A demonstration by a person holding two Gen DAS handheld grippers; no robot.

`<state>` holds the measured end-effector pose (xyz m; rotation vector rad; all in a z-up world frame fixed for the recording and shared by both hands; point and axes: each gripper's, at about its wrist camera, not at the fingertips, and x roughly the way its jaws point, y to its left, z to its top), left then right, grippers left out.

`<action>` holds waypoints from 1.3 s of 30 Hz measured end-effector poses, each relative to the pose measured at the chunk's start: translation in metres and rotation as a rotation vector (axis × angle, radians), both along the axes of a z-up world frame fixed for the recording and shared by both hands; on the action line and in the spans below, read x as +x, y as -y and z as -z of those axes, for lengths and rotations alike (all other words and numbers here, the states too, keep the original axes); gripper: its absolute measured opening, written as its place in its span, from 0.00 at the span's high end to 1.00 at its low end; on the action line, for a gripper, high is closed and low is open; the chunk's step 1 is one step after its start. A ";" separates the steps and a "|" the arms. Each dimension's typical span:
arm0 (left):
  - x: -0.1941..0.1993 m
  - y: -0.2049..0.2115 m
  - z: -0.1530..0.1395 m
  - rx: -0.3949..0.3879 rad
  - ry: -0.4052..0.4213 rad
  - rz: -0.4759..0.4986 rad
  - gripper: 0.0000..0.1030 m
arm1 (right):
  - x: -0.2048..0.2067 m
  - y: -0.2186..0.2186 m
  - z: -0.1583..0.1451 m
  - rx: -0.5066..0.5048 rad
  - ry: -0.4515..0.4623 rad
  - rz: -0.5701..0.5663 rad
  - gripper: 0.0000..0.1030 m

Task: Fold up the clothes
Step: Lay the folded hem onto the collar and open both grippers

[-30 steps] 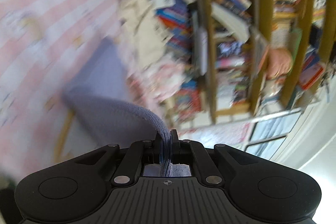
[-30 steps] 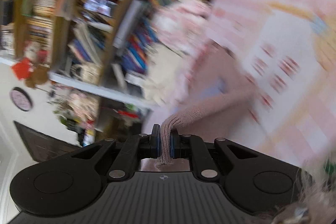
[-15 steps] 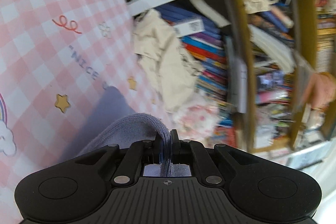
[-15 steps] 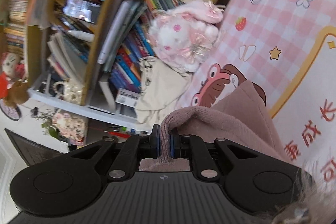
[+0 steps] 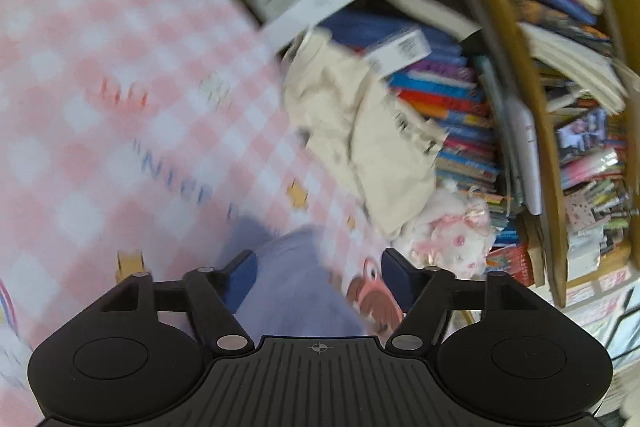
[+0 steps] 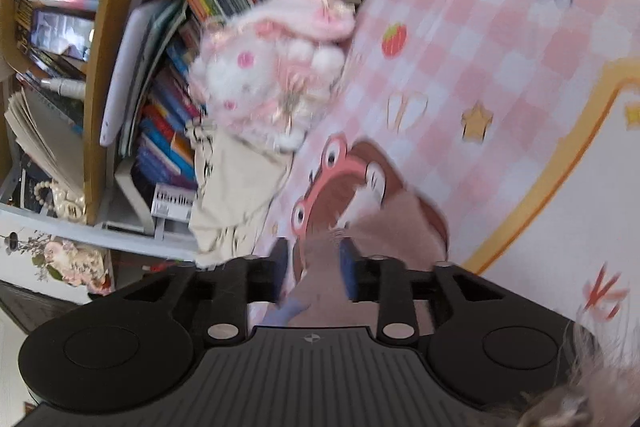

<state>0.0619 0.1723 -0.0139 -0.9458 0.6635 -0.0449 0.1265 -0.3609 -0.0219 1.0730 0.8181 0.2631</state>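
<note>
The soft knitted garment, lavender on one side and dusty pink on the other, lies on the pink-and-white checked cartoon-print mat, directly below both tools. The left gripper points down and forward over the mat with its blue-padded fingers spread wide; the lavender cloth sits in the gap between them, and no pad is seen pressing on it. The right gripper is tilted the same way, fingers parted more narrowly, with the pink cloth rising between them; whether a pad touches the knit cannot be told through the blur. A small lavender fold shows at the base of the right tool. Each black housing covers the near part of the garment, so its full outline and the way it is folded stay hidden. Both views are smeared by motion, the left one most, so the mat's lettering is hard to read. A tuft of pale fur is cut off at the right view's lower corner. Just past the garment, a red frog-like cartoon is printed on the mat, partly covered by the pink edge. Beyond it, at the mat's far edge, lie a crumpled cream cloth and a fluffy pink-and-white plush toy, side by side against a wooden bookshelf crammed with books.
</note>
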 end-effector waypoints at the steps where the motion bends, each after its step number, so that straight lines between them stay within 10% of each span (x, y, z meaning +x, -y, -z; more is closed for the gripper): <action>1: -0.001 0.000 -0.006 0.044 0.015 0.003 0.32 | 0.001 -0.001 -0.003 -0.046 0.015 -0.019 0.65; 12: 0.024 0.061 -0.002 0.607 -0.072 0.190 0.34 | 0.013 -0.071 -0.024 -0.732 0.205 -0.355 0.60; 14: 0.032 0.070 0.004 0.659 -0.091 0.210 0.35 | 0.017 -0.080 -0.018 -0.788 0.194 -0.378 0.68; 15: 0.035 0.074 0.007 0.678 -0.103 0.219 0.35 | 0.019 -0.080 -0.016 -0.790 0.179 -0.381 0.92; 18: 0.040 0.075 0.014 0.686 -0.141 0.239 0.63 | 0.013 -0.070 -0.024 -0.693 0.217 -0.356 0.94; 27: 0.045 0.073 0.028 0.649 -0.208 0.242 0.62 | 0.024 -0.054 0.013 -0.675 0.093 -0.326 0.93; 32: 0.032 0.072 0.012 0.649 -0.159 0.208 0.86 | 0.026 -0.051 0.019 -0.650 0.098 -0.329 0.93; 39: 0.031 0.060 0.022 0.618 -0.202 0.150 0.85 | 0.023 -0.048 0.019 -0.635 0.110 -0.338 0.93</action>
